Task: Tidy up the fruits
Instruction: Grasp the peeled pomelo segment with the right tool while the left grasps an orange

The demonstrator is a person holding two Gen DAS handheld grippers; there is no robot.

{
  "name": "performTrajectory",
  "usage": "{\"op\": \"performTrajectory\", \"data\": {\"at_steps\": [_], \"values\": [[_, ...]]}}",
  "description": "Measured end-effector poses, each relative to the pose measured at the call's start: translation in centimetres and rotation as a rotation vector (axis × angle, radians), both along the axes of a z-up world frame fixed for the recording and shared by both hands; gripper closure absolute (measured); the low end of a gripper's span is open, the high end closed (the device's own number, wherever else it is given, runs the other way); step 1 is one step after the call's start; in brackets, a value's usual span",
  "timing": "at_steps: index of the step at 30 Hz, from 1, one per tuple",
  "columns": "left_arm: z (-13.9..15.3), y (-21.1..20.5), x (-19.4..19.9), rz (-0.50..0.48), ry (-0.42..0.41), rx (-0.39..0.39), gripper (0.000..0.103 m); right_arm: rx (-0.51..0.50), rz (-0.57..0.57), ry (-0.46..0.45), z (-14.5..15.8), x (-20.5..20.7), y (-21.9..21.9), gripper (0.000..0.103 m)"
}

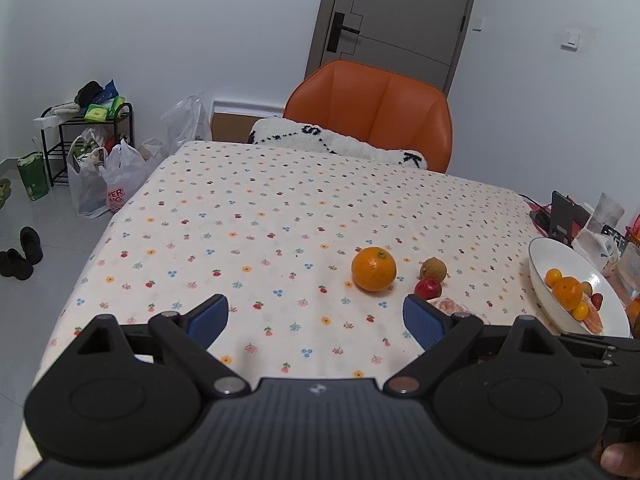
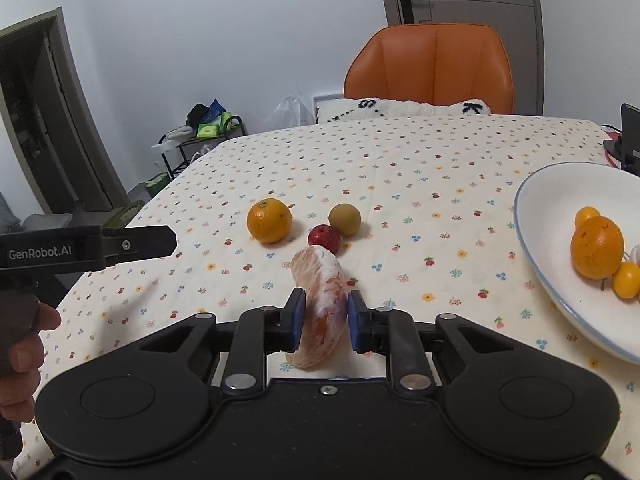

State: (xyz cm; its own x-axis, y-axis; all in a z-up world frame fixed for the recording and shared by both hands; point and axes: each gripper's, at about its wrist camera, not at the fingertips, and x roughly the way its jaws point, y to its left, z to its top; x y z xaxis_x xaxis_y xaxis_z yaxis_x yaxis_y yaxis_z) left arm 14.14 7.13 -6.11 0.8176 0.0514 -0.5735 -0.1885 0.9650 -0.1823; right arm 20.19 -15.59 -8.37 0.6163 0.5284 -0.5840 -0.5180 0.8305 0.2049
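Right hand-held gripper [image 2: 323,322]: clenched on peeled pomelo segment [image 2: 320,300], blue pads pressing both its sides; lifted or resting on surface [image 2: 400,168], unclear.
Left hand-held gripper [image 1: 316,320]: spread wide, empty.
Loose fruit: orange [image 2: 269,221], red fruit [image 2: 324,238], brown fruit [image 2: 345,219], mid-surface.
Bowl [image 2: 536,216]: right edge, holds oranges.

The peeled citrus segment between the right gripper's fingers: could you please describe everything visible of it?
The segment is a pale pink-orange crescent with white pith, peeled and apparently wrapped in clear film. It lies lengthwise between the blue pads of the right gripper, which press both its sides. Its far tip points toward the red fruit. Whether it rests on the tablecloth is unclear.
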Motion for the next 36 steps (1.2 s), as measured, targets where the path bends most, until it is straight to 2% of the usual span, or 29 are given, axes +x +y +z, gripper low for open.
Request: {"op": "performTrajectory", "data": {"at_steps": [10, 13, 14, 16, 17, 18, 20, 23, 25, 27, 28, 36], "values": [[-0.1, -0.9, 1.0, -0.011, 0.007, 0.012, 0.01, 0.04, -0.02, 0.023, -0.4, 1.2, -1.6, 0.084], [-0.3, -1.2, 1.5, -0.02, 0.011, 0.013, 0.01, 0.042, -0.033, 0.035, -0.4, 1.7, -1.8, 0.081], [-0.4, -1.3, 1.7, -0.021, 0.013, 0.013, 0.01, 0.042, -0.033, 0.04, -0.4, 1.8, -1.8, 0.075], [-0.5, -1.4, 2.0, -0.023, 0.016, 0.011, 0.01, 0.047, -0.03, 0.028, -0.3, 1.8, -1.6, 0.073], [-0.6, -1.4, 2.0, -0.023, 0.017, 0.01, 0.01, 0.056, -0.015, 0.023, -0.2, 1.8, -1.5, 0.066], [-0.7, -1.3, 2.1, -0.023, 0.019, 0.01, 0.01, 0.061, 0.0, 0.02, -0.2, 1.7, -1.3, 0.055], [-0.9, -1.2, 2.2, -0.02, 0.024, 0.011, 0.01, 0.048, 0.022, 0.012, -0.4, 1.8, -0.6, 0.047], [-1.1, -0.9, 2.1, -0.015, 0.026, 0.006, 0.01, 0.01, 0.045, 0.023, -1.1, 2.0, 0.4, 0.046], [-1.1, -0.7, 2.1, -0.014, 0.027, 0.009, 0.01, -0.034, 0.065, -0.022, -1.3, 1.6, 1.0, 0.047], [-1.1, -0.7, 2.1, -0.013, 0.03, 0.008, 0.01, -0.098, 0.061, -0.058, -1.2, 1.4, 1.6, 0.063], [-1.2, -0.7, 2.2, -0.016, 0.031, 0.005, 0.01, -0.106, 0.065, -0.061, -1.2, 1.4, 1.6, 0.063], [-1.5, -2.1, 3.2, -0.043, 0.038, 0.01, 0.01, -0.062, 0.039, -0.061, -1.1, 1.3, 0.2, 0.067]]}}
